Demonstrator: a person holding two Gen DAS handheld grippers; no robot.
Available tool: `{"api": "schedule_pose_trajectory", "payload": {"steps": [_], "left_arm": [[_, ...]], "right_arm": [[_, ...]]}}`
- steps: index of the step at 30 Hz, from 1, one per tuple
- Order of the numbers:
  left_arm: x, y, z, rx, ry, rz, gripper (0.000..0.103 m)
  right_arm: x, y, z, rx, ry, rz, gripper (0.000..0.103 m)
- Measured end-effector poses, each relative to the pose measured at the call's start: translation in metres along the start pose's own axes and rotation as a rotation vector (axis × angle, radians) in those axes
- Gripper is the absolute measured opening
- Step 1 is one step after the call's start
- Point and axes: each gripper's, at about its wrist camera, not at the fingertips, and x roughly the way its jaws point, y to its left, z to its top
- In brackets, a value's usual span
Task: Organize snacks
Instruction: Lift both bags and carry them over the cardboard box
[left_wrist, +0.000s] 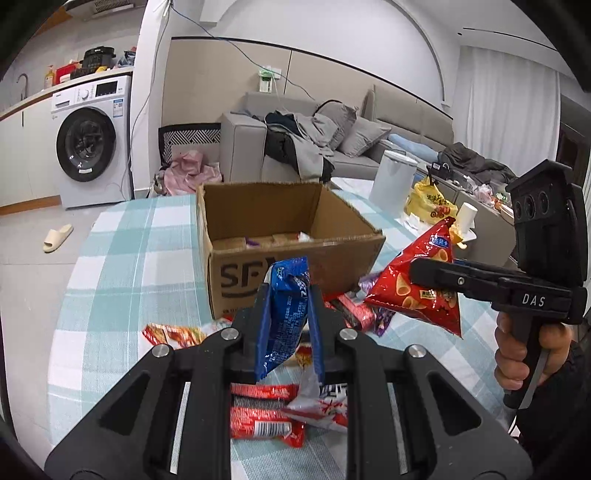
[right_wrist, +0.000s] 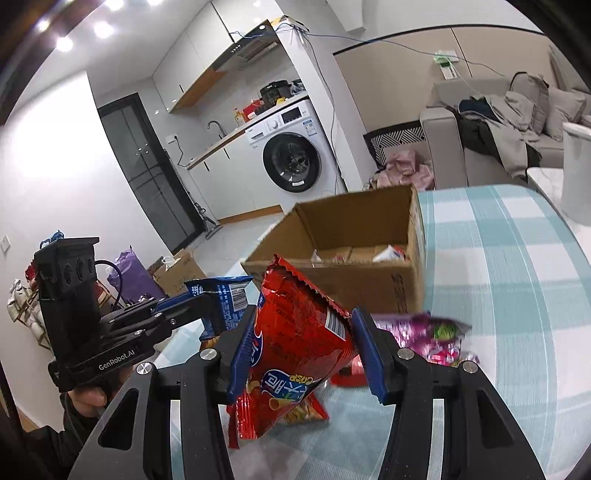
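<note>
Crinkled blue packet (left_wrist: 286, 317) and puffed red bag (right_wrist: 295, 347), both gripped.

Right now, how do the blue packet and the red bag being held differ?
The blue packet is slim and pinched narrowly by the left gripper; the red bag is puffy and fills the right gripper. The red bag shows cone crisps; the blue packet mostly text. Both are lifted near the cardboard box.

Purple packet (right_wrist: 424, 332) blurred; cardboard box (left_wrist: 295, 236) contents partly hidden.
</note>
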Motion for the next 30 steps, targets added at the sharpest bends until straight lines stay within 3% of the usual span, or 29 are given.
{"api": "schedule_pose_trajectory", "payload": {"steps": [19, 30], "left_arm": [[0.005, -0.005, 0.058, -0.006, -0.072, 0.038, 0.016], [0.024, 0.000, 0.074, -0.013, -0.047, 0.051, 0.012]], "right_arm": [[-0.001, -0.002, 0.054, -0.002, -0.084, -0.093, 0.051], [0.016, -0.006, 0.063, -0.002, -0.080, -0.111, 0.051]]}}
